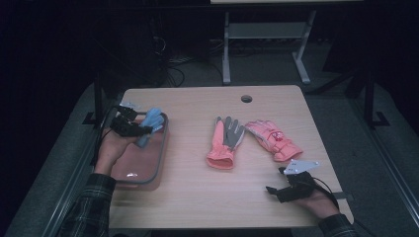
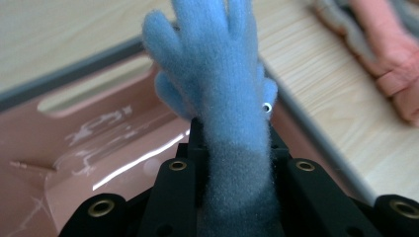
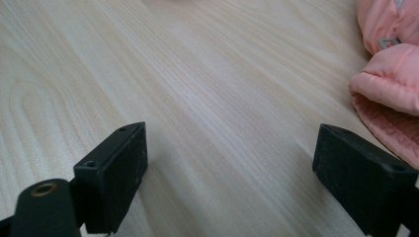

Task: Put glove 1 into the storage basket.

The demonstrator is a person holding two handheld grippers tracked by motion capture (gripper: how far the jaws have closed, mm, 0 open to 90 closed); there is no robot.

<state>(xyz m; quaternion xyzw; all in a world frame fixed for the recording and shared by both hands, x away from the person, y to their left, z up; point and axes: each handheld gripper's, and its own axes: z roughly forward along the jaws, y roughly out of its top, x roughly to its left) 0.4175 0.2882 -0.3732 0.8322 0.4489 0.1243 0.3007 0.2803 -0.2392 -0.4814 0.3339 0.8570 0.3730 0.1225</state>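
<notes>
A fuzzy blue glove (image 2: 217, 84) is pinched between the jaws of my left gripper (image 2: 232, 163), its fingers pointing away from the camera. In the high view the left gripper (image 1: 141, 129) holds the blue glove (image 1: 150, 122) over the far end of a pink tray (image 1: 148, 170) at the table's left side. An orange and grey glove (image 1: 225, 140) and a padded pink glove (image 1: 274, 139) lie flat near the middle of the table. My right gripper (image 1: 273, 190) rests near the front right, jaws wide apart over bare wood; the right gripper (image 3: 230, 173) has the pink glove (image 3: 390, 84) off to one side.
The wooden table (image 1: 197, 197) has a round cable hole (image 1: 246, 98) near its far edge. The tray's grey rim (image 2: 74, 69) runs beneath the blue glove. A metal desk frame (image 1: 267, 39) stands on the floor beyond the table.
</notes>
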